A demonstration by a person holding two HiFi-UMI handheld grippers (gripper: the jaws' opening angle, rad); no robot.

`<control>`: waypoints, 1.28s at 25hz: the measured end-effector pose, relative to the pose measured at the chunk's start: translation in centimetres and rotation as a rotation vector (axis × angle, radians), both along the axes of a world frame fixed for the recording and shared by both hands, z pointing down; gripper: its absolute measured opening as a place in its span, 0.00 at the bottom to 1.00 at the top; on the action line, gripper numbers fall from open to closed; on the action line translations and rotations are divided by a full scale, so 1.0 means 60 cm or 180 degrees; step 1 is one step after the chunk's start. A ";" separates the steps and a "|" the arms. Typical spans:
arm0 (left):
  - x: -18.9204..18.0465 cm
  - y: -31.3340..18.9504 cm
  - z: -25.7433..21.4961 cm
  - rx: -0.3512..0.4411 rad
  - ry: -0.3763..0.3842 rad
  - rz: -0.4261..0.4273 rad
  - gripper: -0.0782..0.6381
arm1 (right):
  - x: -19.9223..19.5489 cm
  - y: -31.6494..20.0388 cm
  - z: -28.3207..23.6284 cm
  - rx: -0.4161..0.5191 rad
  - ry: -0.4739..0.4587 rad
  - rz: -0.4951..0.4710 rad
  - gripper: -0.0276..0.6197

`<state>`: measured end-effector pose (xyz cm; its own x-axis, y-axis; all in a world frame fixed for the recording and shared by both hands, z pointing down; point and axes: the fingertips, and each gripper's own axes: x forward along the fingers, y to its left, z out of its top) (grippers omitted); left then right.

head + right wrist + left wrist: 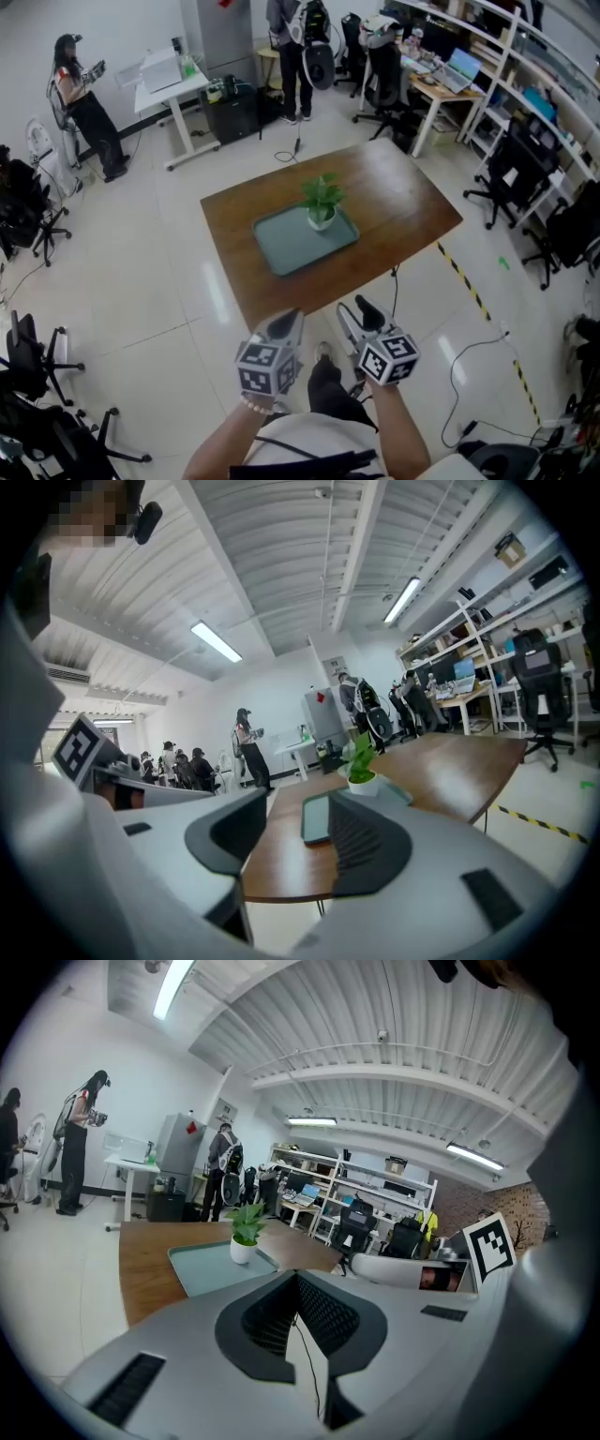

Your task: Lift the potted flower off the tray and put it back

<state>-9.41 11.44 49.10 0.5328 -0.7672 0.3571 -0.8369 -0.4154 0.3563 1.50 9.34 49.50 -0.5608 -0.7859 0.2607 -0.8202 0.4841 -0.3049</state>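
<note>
While both claws hang short of the bench [403, 202], the step in hand is judged to be the approach: bring the right claw [361, 317], jaws apart and empty, in level at the pot, below the leaves. Left claw [284, 323] clenched, empty. Potted flower [322, 208] stands upright at the tray's [286, 246] far corner, well apart from both claws.
</note>
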 end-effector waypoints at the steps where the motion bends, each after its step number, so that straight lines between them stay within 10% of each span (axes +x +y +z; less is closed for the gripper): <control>1: 0.002 -0.015 0.004 -0.0024 0.0000 -0.0025 0.10 | 0.003 -0.020 0.004 -0.0014 0.0031 -0.0020 0.41; 19: 0.063 -0.218 0.066 -0.0124 0.0152 -0.0284 0.10 | 0.009 -0.317 0.169 -0.0222 0.0480 -0.0533 1.02; 32: 0.047 -0.302 0.131 -0.0105 0.0121 -0.0646 0.10 | -0.052 -0.505 0.290 -0.0132 0.0981 -0.0745 1.03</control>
